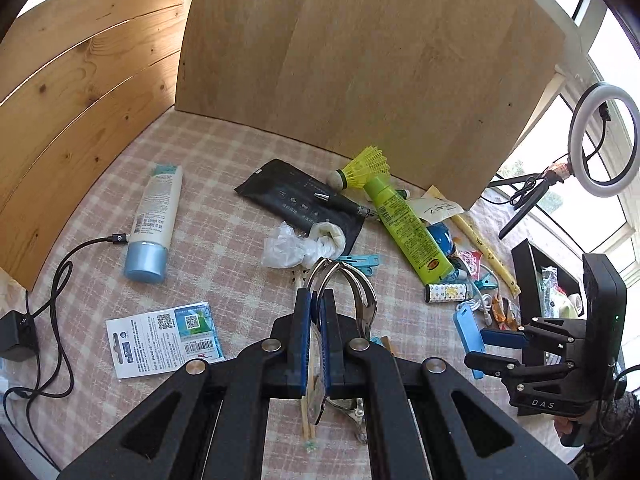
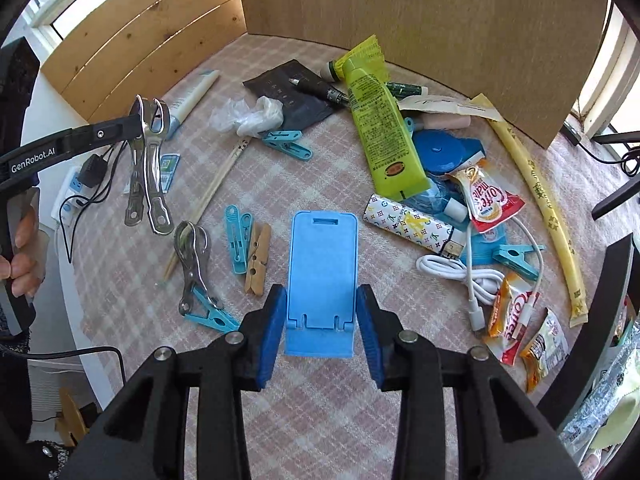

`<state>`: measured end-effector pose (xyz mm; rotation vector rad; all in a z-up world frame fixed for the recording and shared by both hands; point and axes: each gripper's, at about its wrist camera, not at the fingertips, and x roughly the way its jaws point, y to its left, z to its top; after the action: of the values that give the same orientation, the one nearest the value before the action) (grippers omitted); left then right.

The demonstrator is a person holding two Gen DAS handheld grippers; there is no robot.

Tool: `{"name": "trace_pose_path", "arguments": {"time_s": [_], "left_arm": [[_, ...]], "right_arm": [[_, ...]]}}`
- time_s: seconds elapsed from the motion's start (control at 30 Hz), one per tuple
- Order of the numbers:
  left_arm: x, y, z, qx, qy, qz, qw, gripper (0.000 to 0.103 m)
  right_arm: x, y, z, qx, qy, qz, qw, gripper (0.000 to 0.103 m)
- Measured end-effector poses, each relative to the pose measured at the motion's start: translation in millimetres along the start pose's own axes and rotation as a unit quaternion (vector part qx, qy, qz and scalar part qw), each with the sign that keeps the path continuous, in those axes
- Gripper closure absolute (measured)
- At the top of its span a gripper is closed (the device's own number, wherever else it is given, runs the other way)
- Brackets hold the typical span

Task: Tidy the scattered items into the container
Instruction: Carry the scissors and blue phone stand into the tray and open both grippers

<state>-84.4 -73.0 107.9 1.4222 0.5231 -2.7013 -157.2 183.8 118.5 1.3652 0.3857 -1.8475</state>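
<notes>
Holding a shiny metal clip (image 2: 146, 160) off the table, the left gripper (image 1: 316, 312) has its blue pads pinched tight on it; in the right wrist view the clip hangs at the left of frame, clear of the checked tablecloth (image 2: 320, 420).

The right gripper (image 2: 320, 344) sits low in the centre of its own view with both pads pressed against the sides of a blue phone stand (image 2: 322, 276), so it's clamped on that. I can't tell if the stand is lifted or resting on the cloth.

The container is a black box (image 1: 528, 280) at the right edge of the left wrist view, just behind the right gripper. It has a few things in it already: some clear packaging and something pale yellow-green, but too little shows to name them.

The rest of the clutter is spread over the cloth. A lime green tube (image 2: 380, 128) lies in the upper middle with a yellow shuttlecock (image 1: 362, 168) at its far end, and a black pouch (image 2: 290, 92) is to its left. A white cable (image 2: 472, 276) and coffee sachets (image 2: 510, 324) sit at lower right. A second metal clip (image 2: 192, 260), blue pegs (image 2: 238, 236) and a wooden peg (image 2: 258, 258) are left of the stand. A white and blue tube (image 1: 154, 220) lies at the far left in the left wrist view.
</notes>
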Motion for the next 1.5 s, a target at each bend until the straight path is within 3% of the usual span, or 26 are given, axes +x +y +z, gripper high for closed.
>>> {"name": "trace_pose_path", "arguments": {"time_s": [0.03, 0.17, 0.33, 0.63, 0.8, 0.87, 0.9, 0.93, 1.07, 1.33, 1.5], "left_arm": [[-5.4, -7.5, 2.1, 0.006, -0.003, -0.007, 1.0000, 0.099], [-19.9, -51.0, 8.6, 0.042, -0.015, -0.042, 0.9981, 0.099], [-17.4, -128.1, 9.0, 0.097, -0.006, -0.102, 0.9901, 0.099], [13.3, -284.7, -14.4, 0.198, 0.034, -0.195, 0.9599, 0.099], [25.5, -359.6, -33.7, 0.246, 0.047, -0.222, 0.9423, 0.099], [33.2, -387.0, -41.3, 0.274, 0.047, -0.210, 0.9374, 0.089], [38.3, -397.3, -44.5, 0.284, 0.058, -0.198, 0.9364, 0.065], [40.0, -403.2, -46.9, 0.287, 0.060, -0.196, 0.9357, 0.052], [37.3, -405.4, -52.1, 0.291, 0.050, -0.197, 0.9348, 0.054], [35.6, -368.1, -45.9, 0.256, 0.055, -0.184, 0.9472, 0.054], [29.4, -325.0, -37.6, 0.225, 0.045, -0.158, 0.9604, 0.054]], "right_arm": [[-11.5, 4.5, -19.2, 0.008, -0.012, 0.000, 1.000, 0.068], [-27.7, -10.5, -41.3, 0.054, -0.058, -0.004, 0.997, 0.068], [-61.3, -69.6, -72.7, 0.120, -0.102, -0.047, 0.986, 0.068], [-139.8, -185.7, -138.5, 0.223, -0.136, -0.151, 0.953, 0.068], [-159.5, -230.2, -159.2, 0.261, -0.141, -0.174, 0.939, 0.067], [-163.1, -242.2, -163.0, 0.279, -0.136, -0.186, 0.932, 0.059], [-166.7, -246.1, -166.0, 0.291, -0.141, -0.194, 0.926, 0.046], [-170.7, -247.9, -168.8, 0.298, -0.152, -0.195, 0.922, 0.041], [-178.8, -246.4, -175.7, 0.301, -0.174, -0.194, 0.917, 0.041], [-166.0, -225.7, -169.9, 0.285, -0.177, -0.151, 0.930, 0.041], [-147.6, -195.8, -154.9, 0.234, -0.180, -0.126, 0.947, 0.041]]}}
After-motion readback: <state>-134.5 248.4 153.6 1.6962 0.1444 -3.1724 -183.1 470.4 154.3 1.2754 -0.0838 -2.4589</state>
